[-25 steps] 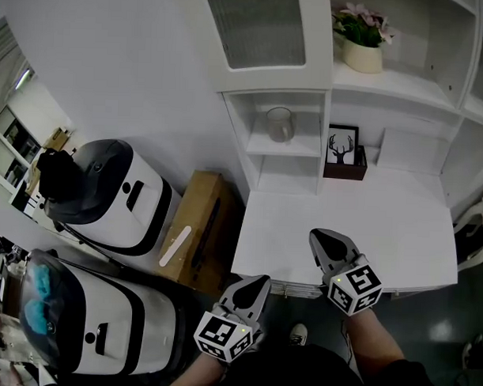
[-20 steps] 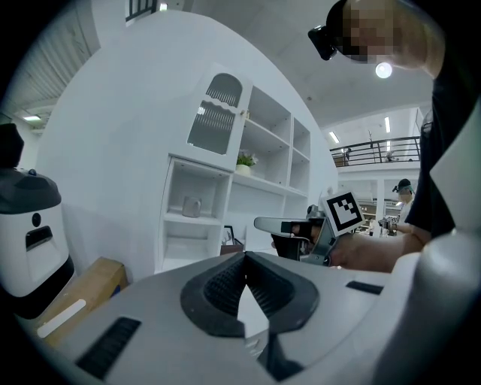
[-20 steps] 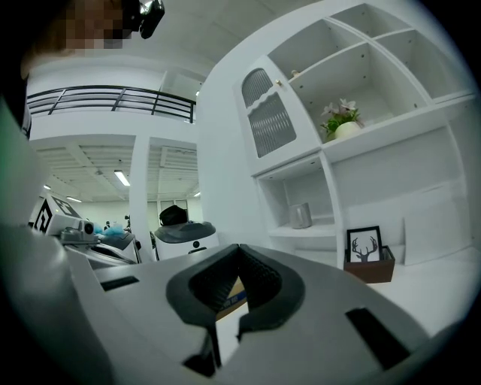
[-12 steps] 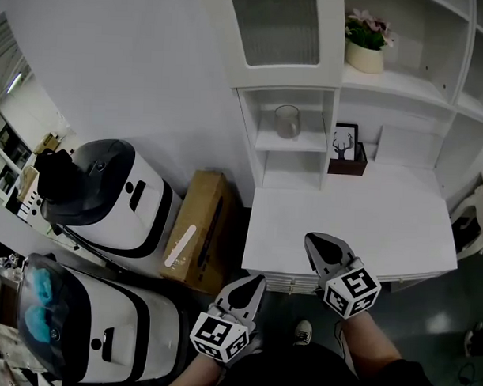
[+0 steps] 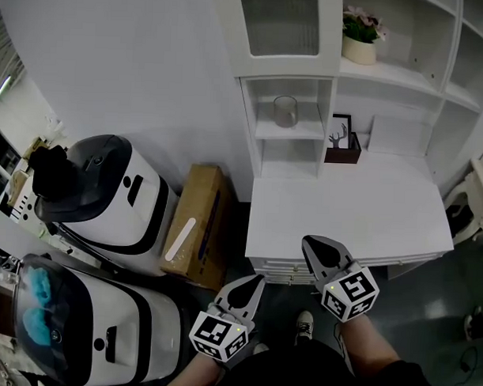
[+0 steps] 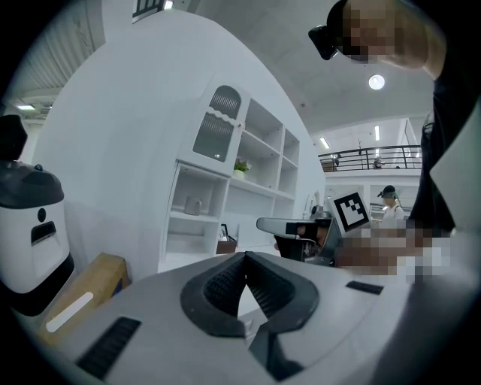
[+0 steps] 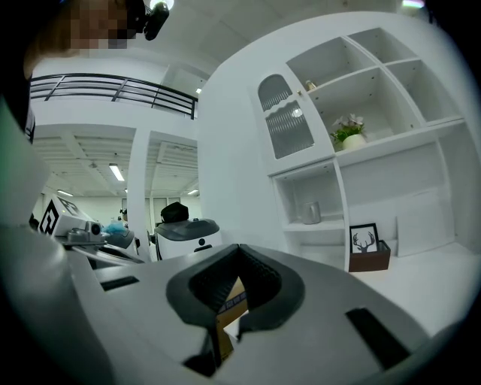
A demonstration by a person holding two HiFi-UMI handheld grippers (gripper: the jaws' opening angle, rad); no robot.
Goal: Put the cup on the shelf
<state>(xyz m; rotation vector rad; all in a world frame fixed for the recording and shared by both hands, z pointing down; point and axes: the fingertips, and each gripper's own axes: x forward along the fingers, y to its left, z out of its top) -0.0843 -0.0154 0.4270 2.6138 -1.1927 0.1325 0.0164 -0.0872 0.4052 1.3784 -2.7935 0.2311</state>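
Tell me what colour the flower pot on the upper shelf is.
The flower pot is cream, holding pink flowers; the head view shows it best.

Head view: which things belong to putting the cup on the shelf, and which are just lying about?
Belonging to the job:
cup, standing on the shelf
left gripper, jaws together, empty
right gripper, jaws together, empty

Just lying about:
deer picture
potted plant
cardboard box
white machines
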